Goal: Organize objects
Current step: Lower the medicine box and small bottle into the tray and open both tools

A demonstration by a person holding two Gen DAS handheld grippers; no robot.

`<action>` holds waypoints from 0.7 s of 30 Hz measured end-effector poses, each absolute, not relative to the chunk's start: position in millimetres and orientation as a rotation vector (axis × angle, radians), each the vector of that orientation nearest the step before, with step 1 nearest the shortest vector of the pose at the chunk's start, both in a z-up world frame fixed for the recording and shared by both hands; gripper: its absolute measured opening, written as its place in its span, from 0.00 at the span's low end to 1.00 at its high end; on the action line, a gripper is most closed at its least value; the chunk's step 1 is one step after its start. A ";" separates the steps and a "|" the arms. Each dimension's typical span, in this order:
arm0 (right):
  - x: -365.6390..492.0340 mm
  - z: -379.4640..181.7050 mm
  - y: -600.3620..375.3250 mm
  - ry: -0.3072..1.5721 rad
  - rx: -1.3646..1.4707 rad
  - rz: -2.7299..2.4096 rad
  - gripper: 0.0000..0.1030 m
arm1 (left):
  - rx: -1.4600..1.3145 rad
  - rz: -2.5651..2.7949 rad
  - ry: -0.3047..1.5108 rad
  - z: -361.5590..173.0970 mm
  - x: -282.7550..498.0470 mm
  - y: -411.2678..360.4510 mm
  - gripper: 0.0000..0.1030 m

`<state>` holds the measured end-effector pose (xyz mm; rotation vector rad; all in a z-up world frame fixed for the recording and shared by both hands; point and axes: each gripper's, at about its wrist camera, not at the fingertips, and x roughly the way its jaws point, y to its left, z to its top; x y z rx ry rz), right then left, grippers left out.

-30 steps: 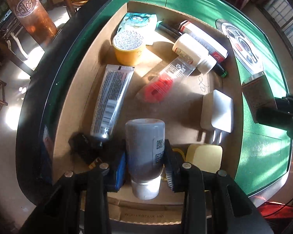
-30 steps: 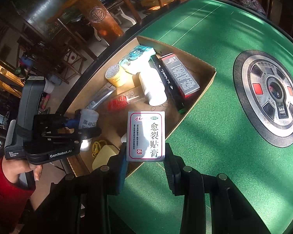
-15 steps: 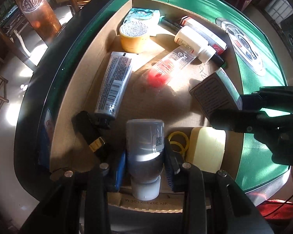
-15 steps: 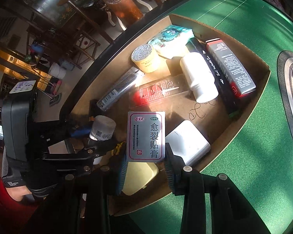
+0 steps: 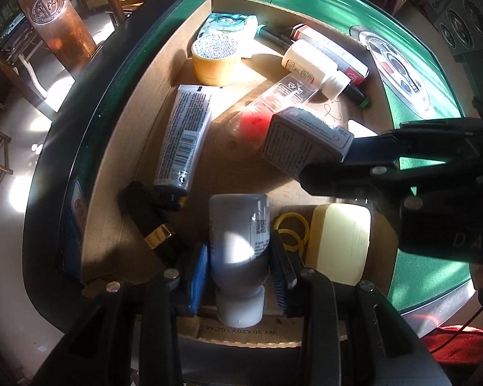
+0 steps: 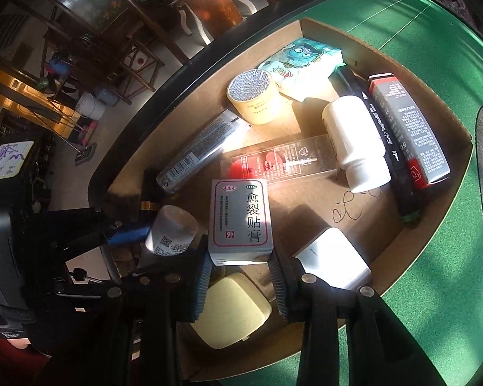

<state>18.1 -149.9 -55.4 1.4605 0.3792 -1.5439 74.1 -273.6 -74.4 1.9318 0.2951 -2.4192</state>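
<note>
A shallow cardboard tray [image 5: 135,160] sits on the green table. My left gripper [image 5: 238,270] is shut on a grey bottle with a white cap [image 5: 238,234] and holds it over the tray's near end. The right wrist view shows that bottle [image 6: 174,230] at the left, between the left gripper's [image 6: 135,234] blue pads. My right gripper [image 6: 241,276] is shut on a white medicine box with Chinese print [image 6: 241,215], tilted over the tray's middle. In the left wrist view this box [image 5: 302,141] hangs to the right, above the clear red packet, in the right gripper [image 5: 344,160].
Inside the tray lie a silver tube [image 5: 183,138], yellow jar [image 5: 215,58], tissue pack [image 5: 232,29], white bottle [image 6: 354,141], clear red packet [image 6: 280,160], black marker [image 6: 389,148], red-grey carton [image 6: 412,132], white charger [image 6: 335,260], pale yellow case [image 5: 338,238], rubber bands [image 5: 291,228] and black lipstick [image 5: 148,218]. Green felt [image 6: 434,289] lies right.
My right gripper carried the medicine box from the tray's right edge to over its middle and a little lower. The left gripper and its bottle stayed nearly still.
</note>
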 end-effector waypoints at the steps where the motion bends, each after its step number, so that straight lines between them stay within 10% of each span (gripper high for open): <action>1: 14.9 -54.4 -149.9 0.385 1.454 -1.569 0.36 | 1.931 -2.420 0.295 -74.2 74.4 -273.6 0.33; 21: 24.0 -45.4 -156.3 0.515 1.401 -1.553 0.41 | 1.899 -2.402 0.348 -74.0 87.0 -271.0 0.36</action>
